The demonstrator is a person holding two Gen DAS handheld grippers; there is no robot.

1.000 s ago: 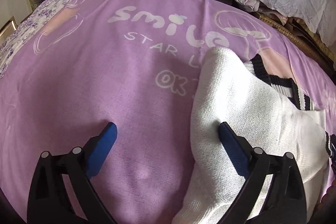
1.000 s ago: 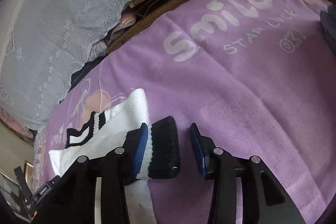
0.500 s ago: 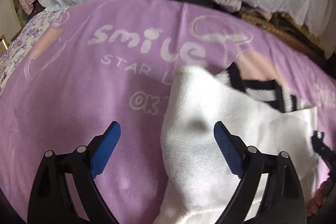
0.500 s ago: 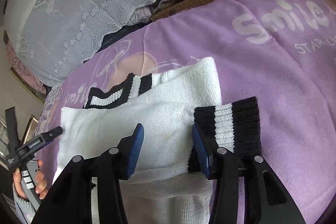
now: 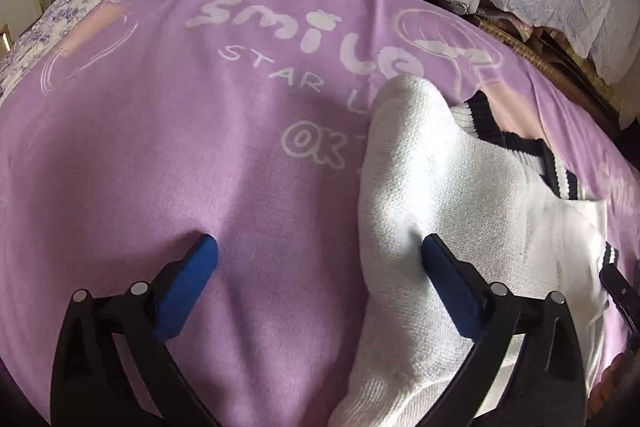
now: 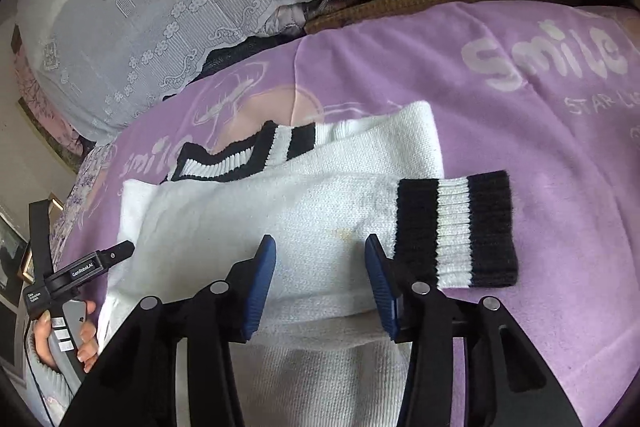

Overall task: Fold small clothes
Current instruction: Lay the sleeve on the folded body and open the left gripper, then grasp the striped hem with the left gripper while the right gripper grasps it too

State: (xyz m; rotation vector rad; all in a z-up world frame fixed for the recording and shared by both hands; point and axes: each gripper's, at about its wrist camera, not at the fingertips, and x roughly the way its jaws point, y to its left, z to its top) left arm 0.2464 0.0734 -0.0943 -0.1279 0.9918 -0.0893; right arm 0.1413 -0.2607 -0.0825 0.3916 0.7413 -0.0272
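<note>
Left wrist view: the left gripper point(image 5: 316, 275) has its jaws spread and empty over the blanket point(image 5: 200, 147); the white sweater point(image 5: 460, 207) lies rightward, under the right jaw only.

Right wrist view: the right gripper point(image 6: 320, 279), jaws spread, straddles the folded sleeve point(image 6: 320, 211), which runs crosswise, cuff point(image 6: 456, 227) just right.

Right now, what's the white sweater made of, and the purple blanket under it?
The sweater looks like knitted yarn, maybe cotton or acrylic: you can see tiny loops, and ribbed black-and-white bands at the cuff. The blanket looks like soft, fuzzy fleece: matte, velvety, with white printed words.
</note>
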